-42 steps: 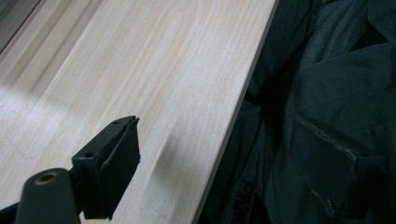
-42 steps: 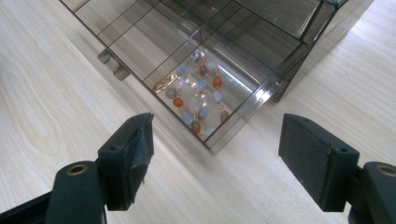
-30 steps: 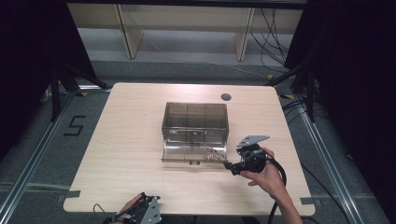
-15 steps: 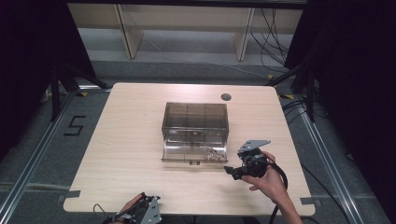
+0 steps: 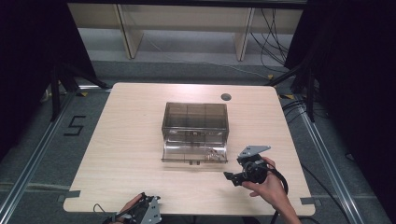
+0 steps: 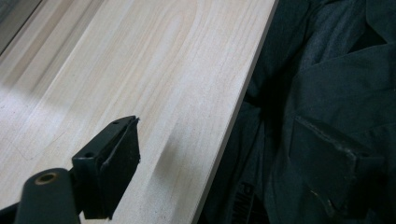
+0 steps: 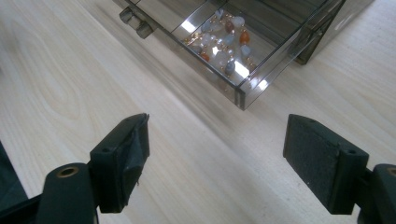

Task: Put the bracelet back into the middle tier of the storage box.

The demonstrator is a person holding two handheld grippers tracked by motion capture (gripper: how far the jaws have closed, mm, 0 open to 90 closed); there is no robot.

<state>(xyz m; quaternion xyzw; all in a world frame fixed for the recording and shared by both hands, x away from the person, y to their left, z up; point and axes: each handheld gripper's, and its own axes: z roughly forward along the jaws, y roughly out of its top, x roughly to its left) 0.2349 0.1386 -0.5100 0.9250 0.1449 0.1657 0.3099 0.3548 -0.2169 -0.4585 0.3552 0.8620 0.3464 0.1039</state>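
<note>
since the earlier high view frames, the right gripper [image 5: 232,178] has slipped a little back from the smoke-tinted drawer box [image 5: 195,122], toward the near edge of the bench [image 5: 126,140] and slightly further from the pulled-out drawer [image 5: 194,153]. a second ago its front end sat just beside the drawer's near right corner; now a strip of bare wood shows between them. the left gripper [image 5: 145,212] has kept its place at the near edge of the bench, left of centre, with a hand on it. the box and its open drawer lie where they were, at mid-bench.

in the right gripper view the jaws stand wide apart, a broad stretch of bare bench between the two black pads [image 7: 125,156], and nothing is held or touched by them. ahead of them, well clear of the pads, is the corner of the open drawer [image 7: 243,95], and inside it a small heap of beads [image 7: 223,39], white, orange and grey-blue with fine gold bits. the hand [image 5: 268,189] holds the right gripper from behind, its cable trailing off toward the bench edge.

in the left gripper view one black pad [image 6: 114,161] shows, hanging over the pale wood near the bench edge with dark clothing [image 6: 327,116] beyond it. the other pad is out of frame, so i cannot tell how far those jaws are open; nothing touches the pad that shows.
</note>
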